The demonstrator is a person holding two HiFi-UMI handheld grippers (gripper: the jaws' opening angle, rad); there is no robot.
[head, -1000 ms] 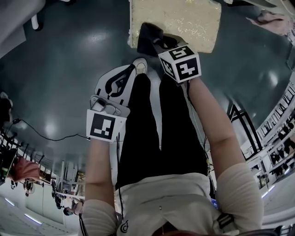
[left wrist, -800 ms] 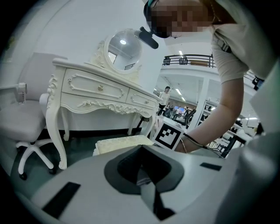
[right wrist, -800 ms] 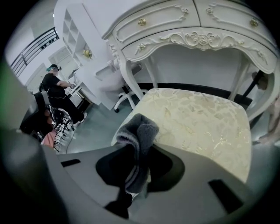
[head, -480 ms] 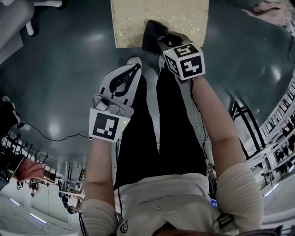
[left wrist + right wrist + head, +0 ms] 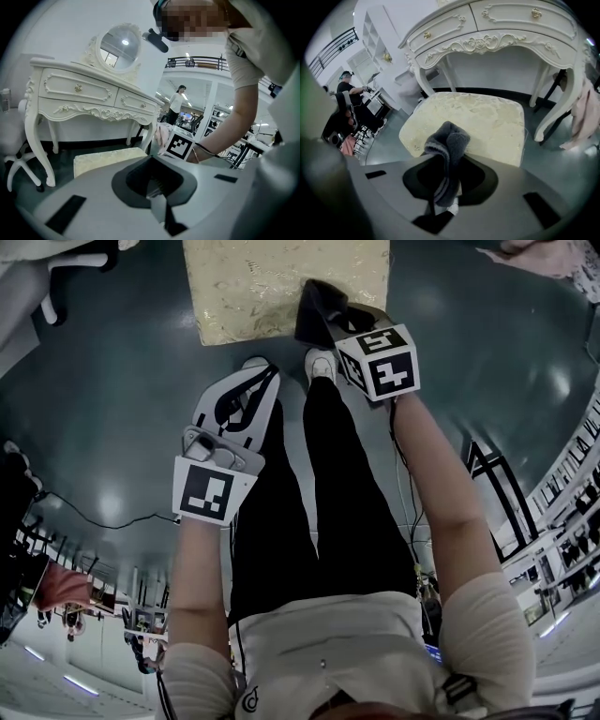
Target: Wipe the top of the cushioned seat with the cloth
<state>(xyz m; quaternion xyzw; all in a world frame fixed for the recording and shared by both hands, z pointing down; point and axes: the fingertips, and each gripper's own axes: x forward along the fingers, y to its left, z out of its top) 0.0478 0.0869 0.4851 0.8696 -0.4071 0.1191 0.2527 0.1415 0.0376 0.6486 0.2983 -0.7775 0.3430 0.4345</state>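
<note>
The cushioned seat (image 5: 272, 282) is a cream, patterned square stool on the dark floor at the top of the head view. My right gripper (image 5: 328, 322) is shut on a dark grey cloth (image 5: 317, 307), which hangs over the seat's near edge. In the right gripper view the cloth (image 5: 447, 145) stands bunched up out of the right gripper (image 5: 445, 199), with the seat (image 5: 487, 117) just beyond. Whether cloth and seat touch is unclear. My left gripper (image 5: 264, 376) hangs lower left over the floor, shut and holding nothing. The left gripper (image 5: 157, 199) points toward the seat (image 5: 108, 159).
An ornate white dressing table (image 5: 497, 28) with a round mirror (image 5: 119, 44) stands right behind the seat. A pink garment (image 5: 586, 112) hangs at its right leg. A white chair base (image 5: 18, 164) stands to the left. A cable (image 5: 94, 514) lies on the floor. People stand in the background.
The seat has slid left and closer in the head view. The right gripper with the cloth has reached farther over the seat's near edge. The left gripper stays low.
</note>
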